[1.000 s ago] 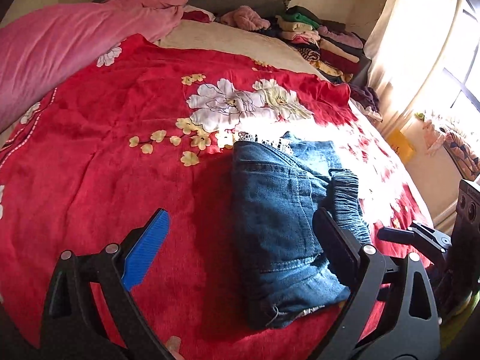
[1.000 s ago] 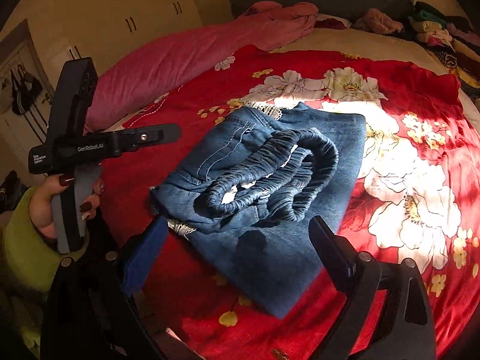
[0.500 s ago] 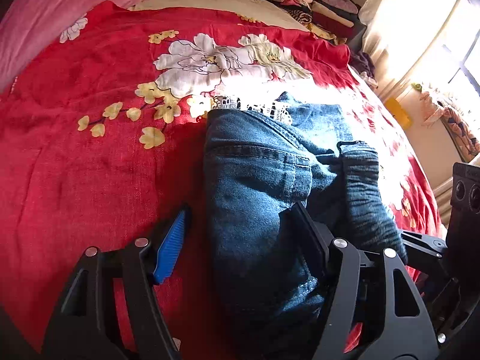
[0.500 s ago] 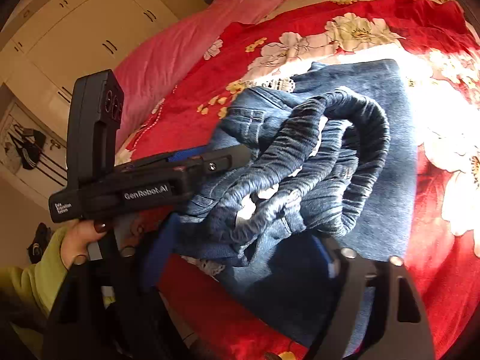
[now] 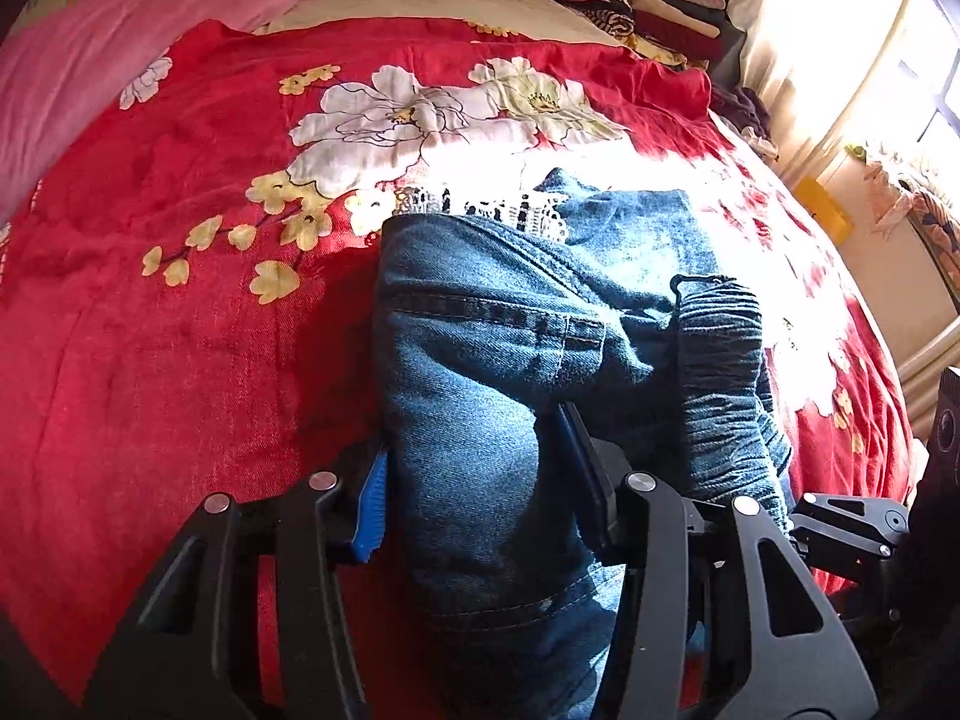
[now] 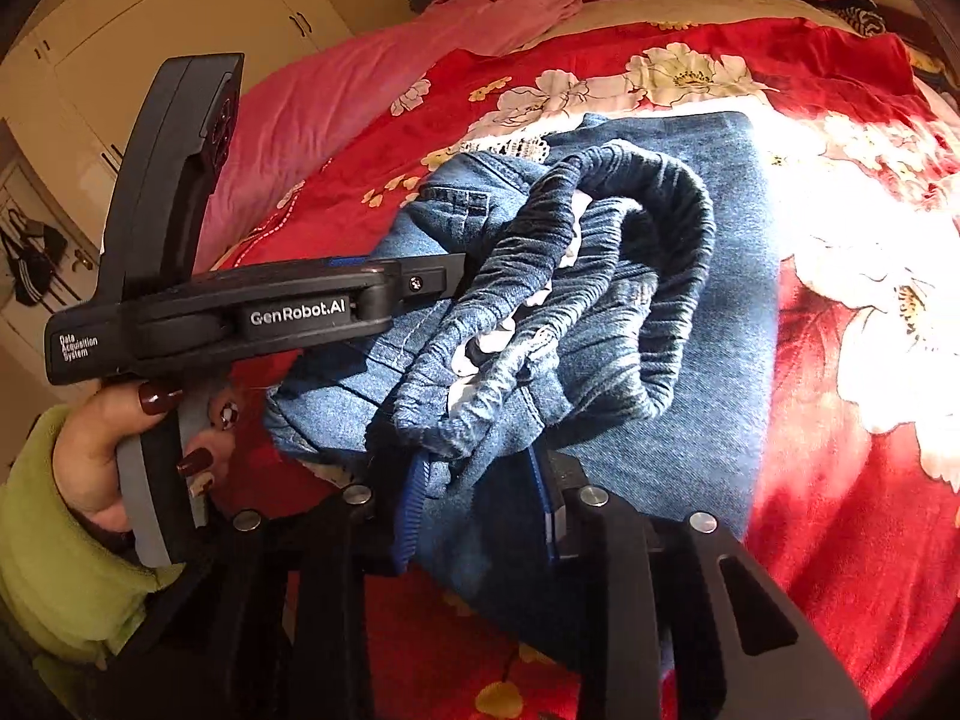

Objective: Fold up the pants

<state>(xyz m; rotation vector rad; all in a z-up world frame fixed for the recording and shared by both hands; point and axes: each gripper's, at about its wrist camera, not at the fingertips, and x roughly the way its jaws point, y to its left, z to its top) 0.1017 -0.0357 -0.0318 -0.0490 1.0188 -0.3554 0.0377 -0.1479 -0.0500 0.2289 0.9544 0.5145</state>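
Observation:
Blue denim pants [image 5: 498, 348], folded into a thick bundle with the elastic waistband [image 6: 630, 252] on top, lie on a red flowered bedspread [image 5: 180, 330]. My left gripper [image 5: 474, 480] is shut on the near left edge of the pants; it also shows in the right wrist view [image 6: 420, 285]. My right gripper [image 6: 480, 498] is shut on the near edge of the pants [image 6: 708, 360], just under the waistband. A hand in a green sleeve [image 6: 90, 468] holds the left gripper's handle.
A pink quilt [image 5: 102, 60] lies along the bed's far left. A pile of folded clothes [image 5: 630, 0] sits at the headboard. A curtained window [image 5: 840, 30] is to the right. Cream wardrobe doors [image 6: 150, 18] stand behind the left hand.
Both grippers moved forward onto the near edge of the pants and closed on the denim. A second ago both were open and short of the bundle.

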